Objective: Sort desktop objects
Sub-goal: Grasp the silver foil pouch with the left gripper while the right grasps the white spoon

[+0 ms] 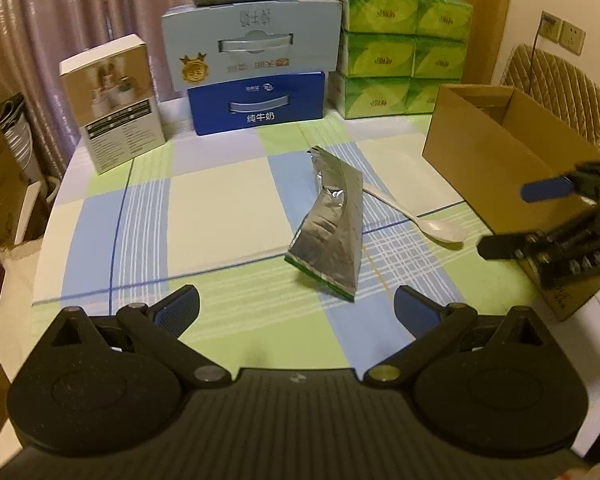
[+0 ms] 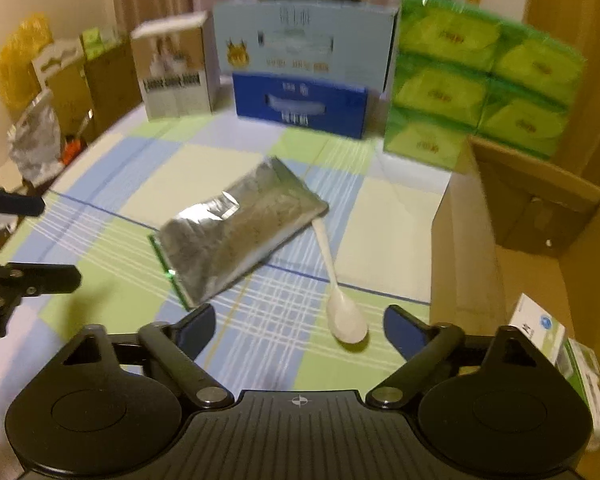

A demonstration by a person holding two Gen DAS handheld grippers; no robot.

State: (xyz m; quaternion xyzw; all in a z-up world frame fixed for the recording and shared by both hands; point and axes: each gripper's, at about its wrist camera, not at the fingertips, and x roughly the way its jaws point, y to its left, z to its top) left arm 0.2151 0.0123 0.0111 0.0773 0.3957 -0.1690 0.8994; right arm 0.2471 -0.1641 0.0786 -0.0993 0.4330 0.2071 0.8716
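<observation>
A crumpled silver foil pouch [image 1: 332, 224] with a green edge lies on the checked tablecloth [image 1: 204, 200], in front of my open left gripper [image 1: 296, 312]. A white plastic spoon [image 1: 416, 212] lies just right of the pouch. In the right wrist view the pouch [image 2: 236, 232] sits ahead and the spoon [image 2: 340, 300] lies bowl-first between the open fingers of my right gripper [image 2: 298, 326]. Both grippers are empty. The right gripper [image 1: 500, 216] shows at the right edge of the left wrist view, the left gripper [image 2: 60, 240] at the left edge of the right wrist view.
An open cardboard box [image 1: 512, 152] stands at the right, with a small white carton [image 2: 540, 336] in it. At the back stand a white product box [image 1: 112, 100], stacked blue milk cartons [image 1: 256, 80] and green tissue packs [image 1: 400, 48].
</observation>
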